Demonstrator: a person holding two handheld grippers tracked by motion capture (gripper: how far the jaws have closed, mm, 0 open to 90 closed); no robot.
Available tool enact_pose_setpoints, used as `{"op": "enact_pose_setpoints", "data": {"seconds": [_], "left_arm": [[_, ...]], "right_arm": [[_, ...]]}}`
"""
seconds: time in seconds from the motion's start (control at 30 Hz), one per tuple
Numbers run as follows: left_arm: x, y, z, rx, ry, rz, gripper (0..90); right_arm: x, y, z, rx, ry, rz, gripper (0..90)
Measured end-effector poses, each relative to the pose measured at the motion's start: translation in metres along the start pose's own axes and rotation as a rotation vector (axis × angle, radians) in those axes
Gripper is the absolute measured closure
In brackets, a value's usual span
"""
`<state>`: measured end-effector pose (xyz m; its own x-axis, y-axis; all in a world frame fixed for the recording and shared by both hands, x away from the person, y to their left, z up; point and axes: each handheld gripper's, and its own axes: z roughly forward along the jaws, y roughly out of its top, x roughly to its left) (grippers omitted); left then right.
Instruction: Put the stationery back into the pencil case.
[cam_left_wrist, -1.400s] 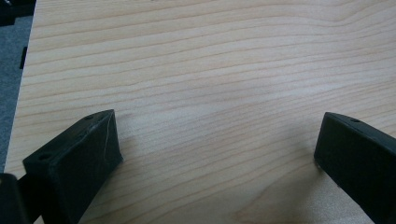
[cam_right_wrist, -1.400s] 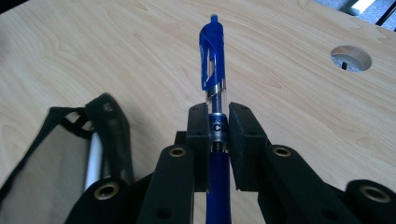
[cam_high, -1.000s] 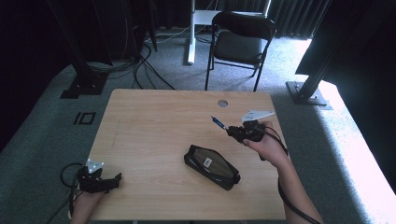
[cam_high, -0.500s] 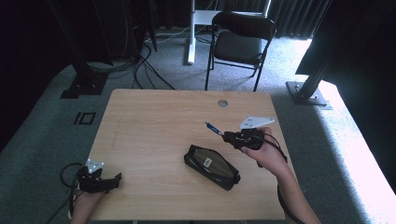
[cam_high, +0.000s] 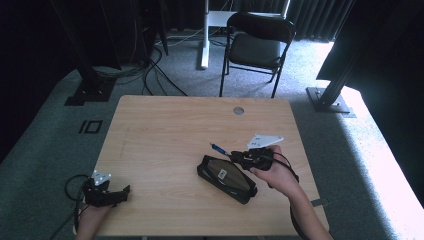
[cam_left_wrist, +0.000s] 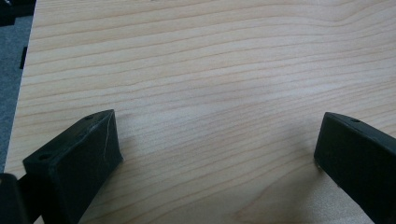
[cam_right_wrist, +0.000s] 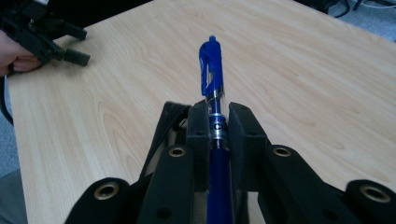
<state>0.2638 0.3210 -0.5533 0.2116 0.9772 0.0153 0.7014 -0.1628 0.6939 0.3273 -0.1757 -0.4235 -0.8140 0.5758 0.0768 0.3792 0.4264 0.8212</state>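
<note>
A blue pen (cam_right_wrist: 212, 88) is clamped between the jaws of the right gripper (cam_high: 235, 159), its clip end projecting beyond the jaw tips. The pen (cam_high: 219, 148) is held above the wooden table (cam_high: 165, 130), toward the right edge, directly over the far end of a black pencil case (cam_high: 226, 178) lying near the front edge. The left gripper (cam_high: 122, 192) is observed at the front left corner, jaws spread wide over bare wood, nothing between them.
</note>
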Motion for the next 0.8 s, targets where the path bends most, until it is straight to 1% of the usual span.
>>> {"op": "enact_pose_setpoints", "data": {"seconds": [0.03,0.07,0.13,0.2,0.3,0.37,0.43,0.6,0.73,0.8], "left_arm": [[0.000,0.000,0.000,0.000,0.000,0.000,0.6],[0.000,0.000,0.000,0.000,0.000,0.000,0.6],[0.000,0.000,0.000,0.000,0.000,0.000,0.6],[0.000,0.000,0.000,0.001,0.000,0.002,0.6],[0.000,0.000,0.000,0.002,0.000,0.003,0.6],[0.000,0.000,0.000,0.002,0.000,0.003,0.6],[0.000,0.000,0.000,0.002,0.000,0.003,0.5],[0.000,0.000,0.000,0.001,0.000,0.003,0.6],[0.000,0.000,0.000,0.001,0.000,0.002,0.6],[0.000,0.000,0.000,0.001,0.000,0.003,0.5]], "right_arm": [[0.001,-0.001,0.001,-0.005,-0.002,0.001,79.5],[0.002,-0.003,0.002,-0.002,0.006,0.001,79.5],[0.004,-0.006,0.004,0.003,0.005,-0.003,79.4],[0.005,-0.008,0.006,0.010,0.014,0.003,79.5],[0.007,-0.013,0.009,0.015,0.014,0.000,79.5],[0.009,-0.015,0.012,0.032,0.023,-0.010,79.5],[0.010,-0.018,0.015,0.044,0.029,-0.009,79.5],[0.011,-0.023,0.022,0.068,0.033,-0.004,79.5],[0.012,-0.028,0.028,0.090,0.020,-0.013,79.5],[0.012,-0.030,0.031,0.106,0.030,-0.012,79.5]]}}
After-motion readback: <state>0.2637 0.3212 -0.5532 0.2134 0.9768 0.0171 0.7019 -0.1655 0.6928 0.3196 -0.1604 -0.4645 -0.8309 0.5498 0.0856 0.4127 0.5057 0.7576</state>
